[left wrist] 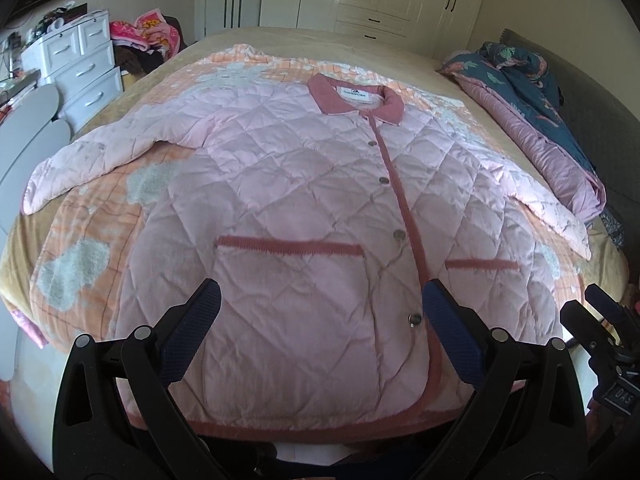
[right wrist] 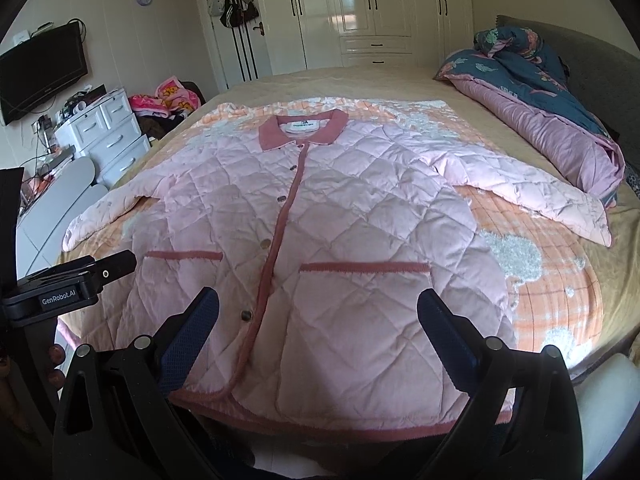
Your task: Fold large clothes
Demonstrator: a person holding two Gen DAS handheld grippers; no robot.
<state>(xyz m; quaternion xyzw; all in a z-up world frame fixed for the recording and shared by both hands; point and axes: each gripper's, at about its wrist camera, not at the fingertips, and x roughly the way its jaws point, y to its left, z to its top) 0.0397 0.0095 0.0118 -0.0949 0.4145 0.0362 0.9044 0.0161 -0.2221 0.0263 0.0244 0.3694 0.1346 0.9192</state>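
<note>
Left wrist view: your left gripper is hovering with jaws spread wide, gripping nothing, and your right gripper is doing likewise. Beyond both, the pink jacket is lying flat, buttoned, sleeves outstretched, on the bed.

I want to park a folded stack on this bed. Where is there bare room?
Free: the tan bedspread beyond the jacket's collar, toward the wardrobe. Crowded: the pink jacket fills the middle, sleeves spread both ways; the rolled quilt takes the headboard side.
</note>
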